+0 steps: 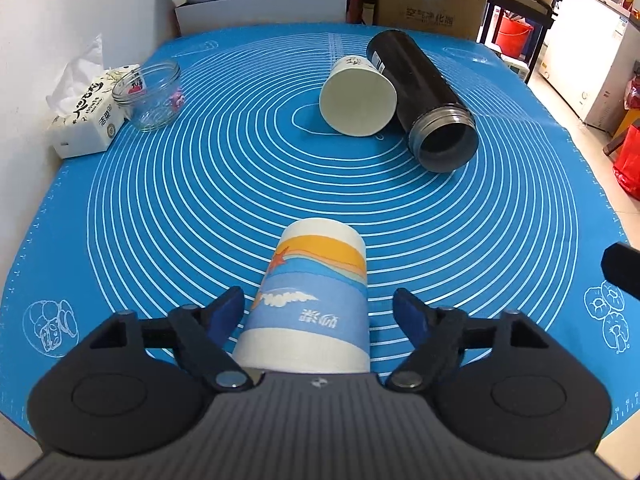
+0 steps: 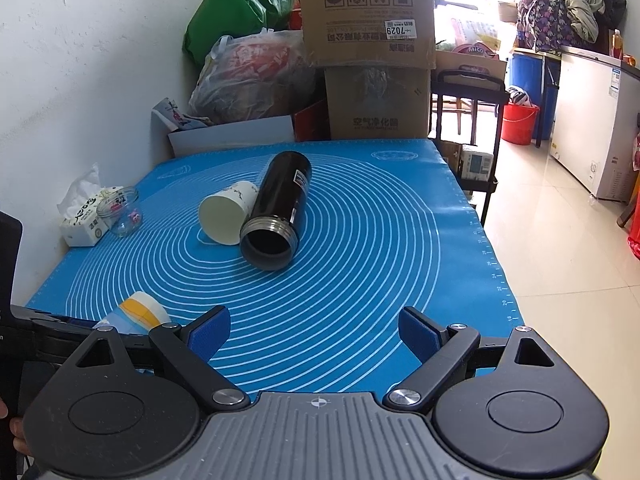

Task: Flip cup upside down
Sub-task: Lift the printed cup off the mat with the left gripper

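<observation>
A paper cup (image 1: pixel 316 300) with a blue, orange and white print stands upside down on the blue mat (image 1: pixel 200 208), bottom up, between the fingers of my left gripper (image 1: pixel 318 310). The jaws are open, with a gap on each side of the cup. The same cup shows in the right wrist view (image 2: pixel 138 312) at the lower left, partly hidden by the left gripper. My right gripper (image 2: pixel 316 334) is open and empty above the mat's near edge. A white paper cup (image 1: pixel 358 98) lies on its side mid-mat, touching a black flask (image 1: pixel 424 100).
A glass jar (image 1: pixel 150 94) and a tissue pack (image 1: pixel 86 118) sit at the mat's left edge by the wall. Cardboard boxes (image 2: pixel 368 52) and bags stand behind the table. The table's right edge drops to a tiled floor (image 2: pixel 560 260).
</observation>
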The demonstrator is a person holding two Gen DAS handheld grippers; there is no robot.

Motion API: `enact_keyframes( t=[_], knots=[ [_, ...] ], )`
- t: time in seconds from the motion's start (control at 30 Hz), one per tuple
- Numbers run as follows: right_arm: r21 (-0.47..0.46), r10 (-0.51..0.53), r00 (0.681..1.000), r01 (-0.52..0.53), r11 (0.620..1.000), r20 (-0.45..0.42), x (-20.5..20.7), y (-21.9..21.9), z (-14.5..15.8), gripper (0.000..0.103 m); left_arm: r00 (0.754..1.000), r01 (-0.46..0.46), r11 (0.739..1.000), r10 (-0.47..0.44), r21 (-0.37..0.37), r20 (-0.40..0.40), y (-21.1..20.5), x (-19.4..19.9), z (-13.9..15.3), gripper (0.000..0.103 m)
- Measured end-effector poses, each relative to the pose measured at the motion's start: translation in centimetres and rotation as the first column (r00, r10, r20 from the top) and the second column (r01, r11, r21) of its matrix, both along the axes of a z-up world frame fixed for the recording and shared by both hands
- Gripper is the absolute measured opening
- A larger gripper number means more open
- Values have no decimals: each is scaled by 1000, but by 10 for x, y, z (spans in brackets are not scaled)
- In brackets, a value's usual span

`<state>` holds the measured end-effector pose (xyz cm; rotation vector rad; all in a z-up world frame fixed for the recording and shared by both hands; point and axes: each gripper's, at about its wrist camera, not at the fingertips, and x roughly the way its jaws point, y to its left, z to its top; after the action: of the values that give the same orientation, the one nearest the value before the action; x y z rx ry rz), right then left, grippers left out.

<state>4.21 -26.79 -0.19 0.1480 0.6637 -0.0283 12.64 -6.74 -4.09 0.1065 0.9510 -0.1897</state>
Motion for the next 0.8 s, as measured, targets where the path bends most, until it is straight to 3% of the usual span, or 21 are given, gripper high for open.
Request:
enact_keyframes(
  t=[0.57,0.8],
  knots=[
    [-1,4,1000,-4,1000,3,-1,3,2,93,999,-3,1000,4,-12,47,3,-3,10,88],
    [-4,12,1000,-11,1000,12,-5,6,9,93,996,2,999,2,-52,84,10,-11,33,88]
  ],
)
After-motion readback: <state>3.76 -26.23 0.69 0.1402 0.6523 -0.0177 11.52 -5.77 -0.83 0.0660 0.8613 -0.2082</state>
